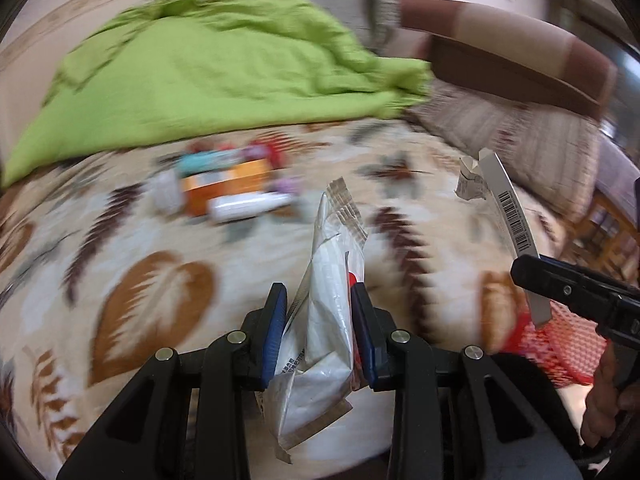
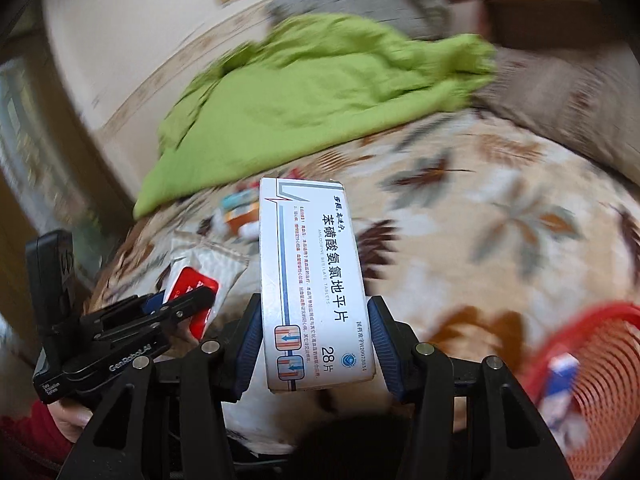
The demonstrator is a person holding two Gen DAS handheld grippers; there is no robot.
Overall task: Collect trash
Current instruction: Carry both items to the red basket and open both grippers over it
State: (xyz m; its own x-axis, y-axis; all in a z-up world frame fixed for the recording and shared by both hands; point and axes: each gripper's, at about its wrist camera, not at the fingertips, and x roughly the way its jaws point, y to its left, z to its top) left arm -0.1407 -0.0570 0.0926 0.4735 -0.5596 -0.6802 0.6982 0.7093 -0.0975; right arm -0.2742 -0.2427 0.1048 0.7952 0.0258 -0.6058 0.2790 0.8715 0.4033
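Note:
My left gripper (image 1: 320, 300) is shut on a crumpled silver-white wrapper (image 1: 326, 320) with a red patch, held upright above the patterned bedspread. The same left gripper (image 2: 188, 300) and wrapper (image 2: 208, 264) appear at the left of the right wrist view. My right gripper (image 2: 314, 320) is shut on a white medicine box (image 2: 312, 276) with blue lines and printed text. In the left wrist view that right gripper (image 1: 536, 276) enters from the right edge, the box (image 1: 508, 216) showing its barcode side. A red mesh basket (image 2: 592, 384) sits low on the right.
A pile of more packaging (image 1: 232, 188), orange, teal and white, lies farther back on the bed. A green blanket (image 1: 224, 72) covers the far side, with pillows (image 1: 516, 136) at right. The red basket (image 1: 560, 344) holds a blue-white item (image 2: 560, 384). A hand (image 1: 604, 400) holds the right gripper.

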